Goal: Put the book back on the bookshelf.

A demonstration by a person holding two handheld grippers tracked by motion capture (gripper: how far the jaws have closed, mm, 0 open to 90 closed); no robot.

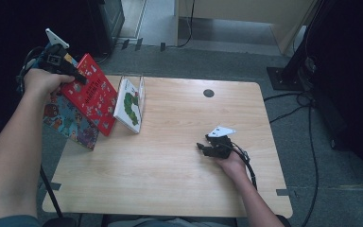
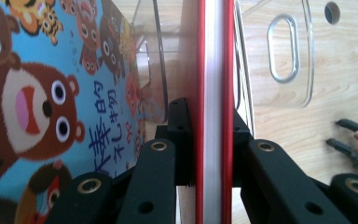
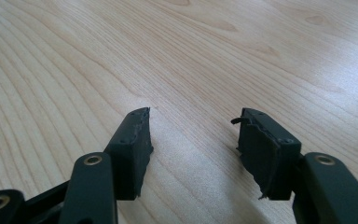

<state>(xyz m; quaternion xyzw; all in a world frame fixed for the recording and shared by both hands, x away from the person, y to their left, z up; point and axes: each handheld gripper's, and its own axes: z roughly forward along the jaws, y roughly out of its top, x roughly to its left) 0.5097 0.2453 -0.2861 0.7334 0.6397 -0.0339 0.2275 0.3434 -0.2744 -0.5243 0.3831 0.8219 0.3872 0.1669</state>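
Left gripper [image 1: 71, 71] clamped on red book [image 1: 90, 93], edge-on between its jaws. Clear rack [image 1: 142, 87] stands just beyond, nearer this hand. Right gripper [image 1: 203, 147] unclenched, empty, on tabletop [image 1: 170, 179].

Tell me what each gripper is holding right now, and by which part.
The left gripper clamps the red book across its page edge, one jaw on each cover. The right gripper holds nothing; its jaws stand open over the wooden table.

Your forearms are bare, with no sleeves showing. Each hand carries a black gripper: the left gripper [image 1: 78, 78] at 10 o'clock, the right gripper [image 1: 202, 147] at 4 o'clock. Both wear pale triangular plates, brass-ringed rivets along the links, and black cables.
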